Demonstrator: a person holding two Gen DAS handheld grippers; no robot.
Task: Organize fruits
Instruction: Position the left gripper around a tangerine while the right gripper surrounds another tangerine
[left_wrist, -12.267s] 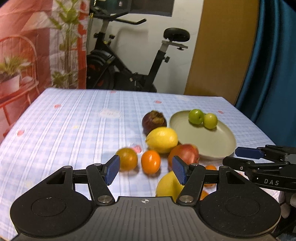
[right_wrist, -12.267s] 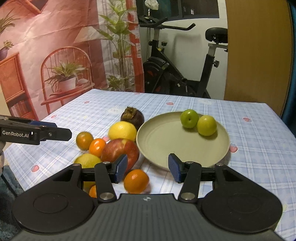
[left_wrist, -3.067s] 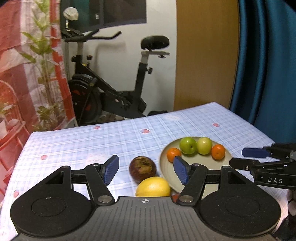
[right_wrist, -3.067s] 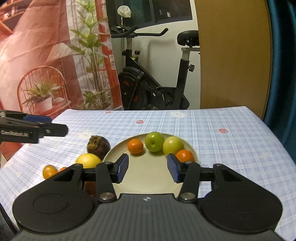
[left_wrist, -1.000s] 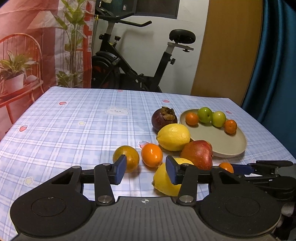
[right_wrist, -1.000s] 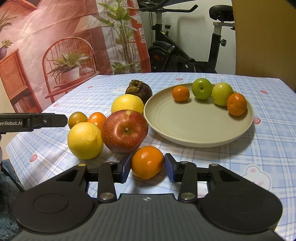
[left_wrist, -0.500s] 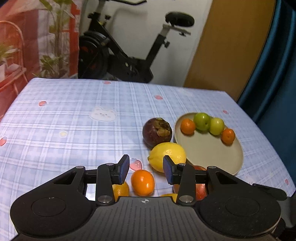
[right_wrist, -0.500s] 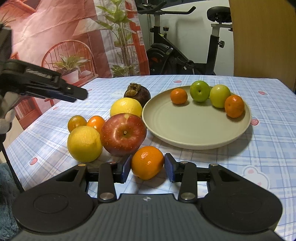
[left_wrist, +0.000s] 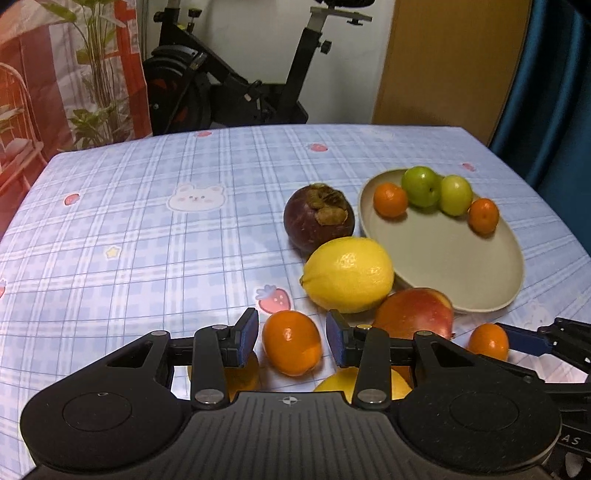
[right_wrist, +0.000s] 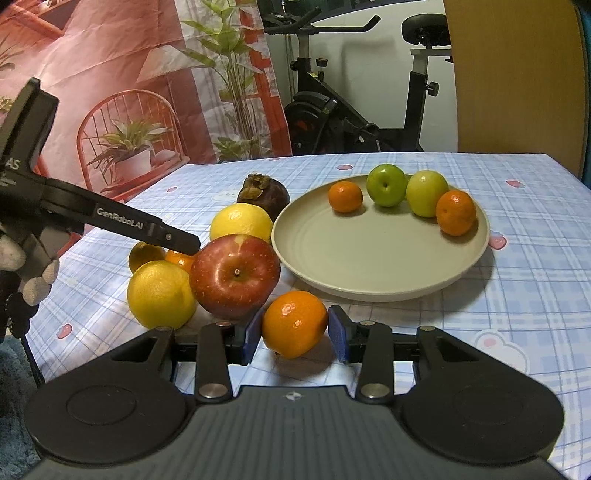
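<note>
**Both tongs set about oranges at the near edge of the pile**

The right tongs (right_wrist: 294, 334) sit low over the checked cloth (left_wrist: 147, 240), closed on the near orange (right_wrist: 294, 323); both blue pads touch its sides, and it rests on the cloth just in front of the plate (right_wrist: 369, 258).

Just behind that orange lies the apple (right_wrist: 234, 275), touching the near lemon (right_wrist: 160, 293) on its left.

The left tongs (left_wrist: 291, 336) point steeply down into the pile from the left. Their jaws are drawn narrow around a small orange (left_wrist: 291, 341), which lies on the cloth between the pads. The left wrist view shows a thin gap on each side, so the pads do not grip it. A dull yellow-brown fruit (right_wrist: 146, 254) lies just beside this orange, partly hidden by the left tongs.

Behind the apple, the far lemon (left_wrist: 347, 275) rests against the plate's rim, and the mangosteen (left_wrist: 319, 218) sits just beyond it, beside the plate.

Along the plate's far side runs a curved row: an orange (right_wrist: 345, 196), a green fruit (right_wrist: 386, 184), a paler green fruit (right_wrist: 426, 193) and another orange (right_wrist: 456, 212).

Beyond the table stands an exercise bike (left_wrist: 229, 92).
</note>
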